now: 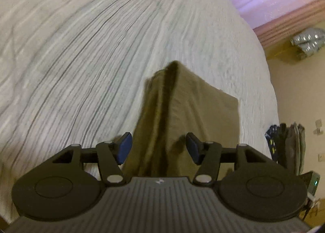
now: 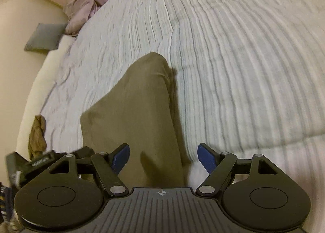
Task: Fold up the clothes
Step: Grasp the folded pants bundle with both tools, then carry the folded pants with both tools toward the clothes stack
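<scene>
Nearest in both wrist views, the two claws are hanging with their blue pads spread wide apart and gripping nothing. The left gripper (image 1: 158, 147) is sitting directly over the near end of the olive garment (image 1: 182, 115), with cloth lying between and beneath its pads but touching neither, as far as the blur lets me judge. The right gripper (image 2: 163, 156) is likewise poised above the near end of the same garment (image 2: 132, 111), though here the cloth is lying mostly toward its left pad, and the right pad is standing over bare bedspread (image 2: 233, 60). Running outward, the garment is stretching away from both claws as a long folded strip, its long axis pointing straight ahead from near to far and narrowing to a rounded far end on the pale ribbed bedspread. That is the relation that matters: the strip is lying lengthwise along each claw's line of sight, so I judge the next fold is calling for a near-end pinch carried toward the far end. The left gripper seems better centred on it. Farther off, a small crumpled brown cloth (image 2: 37, 135) is lying near the bed's left edge.
</scene>
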`<state>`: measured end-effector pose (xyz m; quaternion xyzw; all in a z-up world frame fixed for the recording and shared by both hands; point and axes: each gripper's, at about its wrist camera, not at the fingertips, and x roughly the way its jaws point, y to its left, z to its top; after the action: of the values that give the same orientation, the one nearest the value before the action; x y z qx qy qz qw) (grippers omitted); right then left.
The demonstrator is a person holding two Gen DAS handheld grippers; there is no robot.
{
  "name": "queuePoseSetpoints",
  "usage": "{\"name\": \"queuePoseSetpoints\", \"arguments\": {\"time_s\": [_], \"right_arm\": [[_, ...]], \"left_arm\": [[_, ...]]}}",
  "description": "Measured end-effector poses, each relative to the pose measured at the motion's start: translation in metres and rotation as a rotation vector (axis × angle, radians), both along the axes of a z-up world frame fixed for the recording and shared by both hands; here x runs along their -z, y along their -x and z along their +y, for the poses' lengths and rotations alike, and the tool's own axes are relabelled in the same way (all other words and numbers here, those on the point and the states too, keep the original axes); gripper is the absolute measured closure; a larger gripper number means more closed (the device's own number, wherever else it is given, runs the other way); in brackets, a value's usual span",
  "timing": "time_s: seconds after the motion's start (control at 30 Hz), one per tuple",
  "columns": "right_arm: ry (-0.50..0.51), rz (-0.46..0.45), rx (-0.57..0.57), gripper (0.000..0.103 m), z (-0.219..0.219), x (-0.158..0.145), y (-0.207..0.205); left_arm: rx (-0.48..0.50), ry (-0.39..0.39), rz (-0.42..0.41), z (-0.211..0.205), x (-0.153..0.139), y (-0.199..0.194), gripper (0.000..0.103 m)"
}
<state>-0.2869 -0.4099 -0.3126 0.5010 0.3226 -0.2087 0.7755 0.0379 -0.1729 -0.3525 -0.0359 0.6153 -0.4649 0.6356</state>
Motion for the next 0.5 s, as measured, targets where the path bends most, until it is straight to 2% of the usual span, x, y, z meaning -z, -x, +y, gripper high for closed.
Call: {"name": "queuePoseSetpoints", "arguments": {"time_s": [0.27,0.37,0.4,0.43,0.5], "right_arm": [[-0.175,-0.146,0.117,0.026,-0.016,0.042,-0.008],[-0.245,-0.200,0.140,0.029,-0.023,0.051,-0.013],[-0.256,-0.199,0.139,0.052,-0.024,0.053,-0.016],[-0.261,-0.188,0.141,0.059,-0.025,0.053,-0.020],[-0.259,-0.175,0.150,0.065,-0.026,0.050,-0.021]], "left_arm": [[-0.001,0.073,0.171,-0.010,0.039,-0.019,0.051],[-0.001,0.098,0.234,-0.013,0.051,-0.026,0.057],[0.013,0.098,0.241,-0.015,0.053,-0.027,0.062],[0.032,0.100,0.241,-0.019,0.046,-0.027,0.067],[0.071,0.103,0.243,-0.026,0.031,-0.027,0.072]]}}
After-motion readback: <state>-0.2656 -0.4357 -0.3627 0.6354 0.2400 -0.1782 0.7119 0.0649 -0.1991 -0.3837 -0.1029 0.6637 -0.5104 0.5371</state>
